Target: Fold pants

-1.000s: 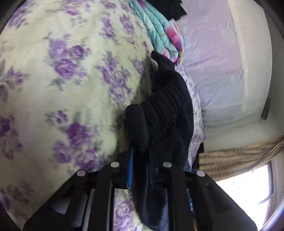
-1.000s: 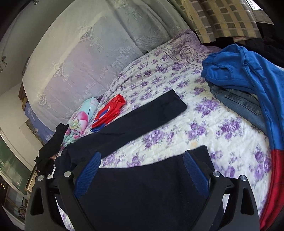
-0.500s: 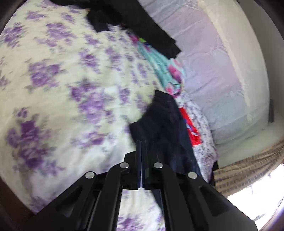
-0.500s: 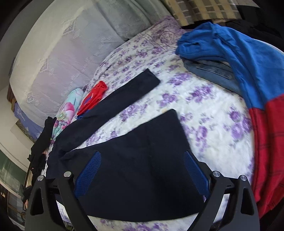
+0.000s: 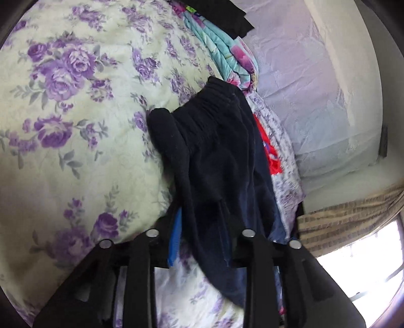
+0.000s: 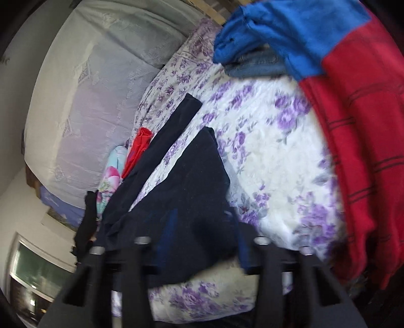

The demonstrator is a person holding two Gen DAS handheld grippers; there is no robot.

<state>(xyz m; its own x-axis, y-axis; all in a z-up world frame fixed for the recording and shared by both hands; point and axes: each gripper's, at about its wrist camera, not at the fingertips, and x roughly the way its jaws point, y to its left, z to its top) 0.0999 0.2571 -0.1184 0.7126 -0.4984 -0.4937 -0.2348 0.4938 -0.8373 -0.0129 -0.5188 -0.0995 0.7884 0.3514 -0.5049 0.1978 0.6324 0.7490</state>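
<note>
The dark navy pants [image 6: 186,176] lie on the purple-flowered bedspread [image 6: 272,141], one leg stretched toward the headboard. In the left wrist view the elastic waistband end of the pants [image 5: 217,141] bunches between my left gripper's fingers [image 5: 202,234], which are close together on the cloth. In the right wrist view my right gripper [image 6: 202,239] sits over the wide end of the pants, with cloth between its blue-padded fingers. The view is blurred and the fingers stand part open.
A blue and red garment [image 6: 353,88] and folded jeans [image 6: 255,65] lie at the right of the bed. A small red garment [image 6: 137,148], a turquoise flowered cloth [image 5: 227,53] and a black garment [image 5: 222,15] lie near the grey headboard [image 6: 96,83].
The left gripper has gone back near the waistband, with cloth bunched between its fingers again. The right gripper's fingers have narrowed over the wide end, and the view has swung and tilted.
</note>
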